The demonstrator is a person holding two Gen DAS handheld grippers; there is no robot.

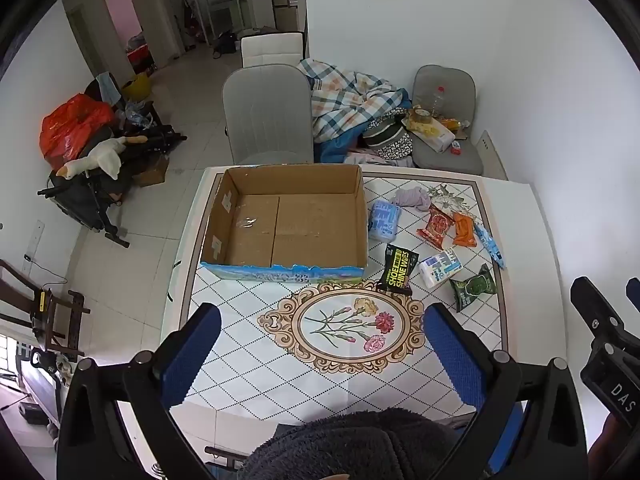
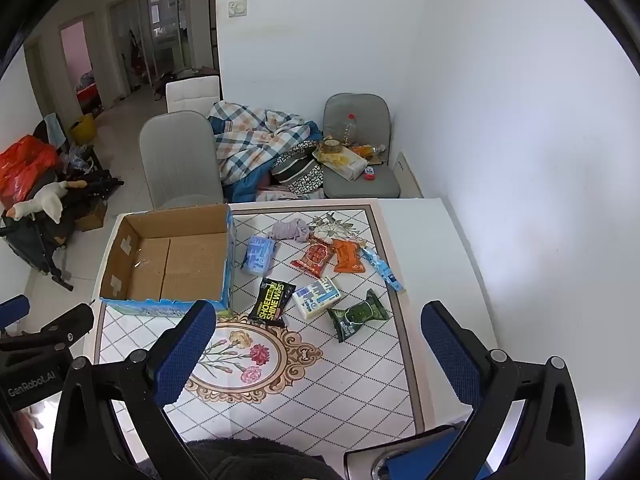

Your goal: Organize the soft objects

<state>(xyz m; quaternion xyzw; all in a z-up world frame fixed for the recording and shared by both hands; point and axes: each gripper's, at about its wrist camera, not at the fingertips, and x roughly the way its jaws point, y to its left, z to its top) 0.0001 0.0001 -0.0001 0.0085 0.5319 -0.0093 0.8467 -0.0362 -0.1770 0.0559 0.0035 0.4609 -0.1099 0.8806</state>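
Eight soft packs lie right of the empty cardboard box (image 1: 284, 220); left gripper (image 1: 320, 352) hangs released, holding nothing. From the right wrist, right gripper (image 2: 316, 352) gapes above the shoe-wipes pack (image 2: 272, 300); slick film might slip.

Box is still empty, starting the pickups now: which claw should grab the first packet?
Right claw, probably. The packets, like the shoe wipes, lie right of the cardboard box, ahead of it; the left claw faces the box side. Both are open.
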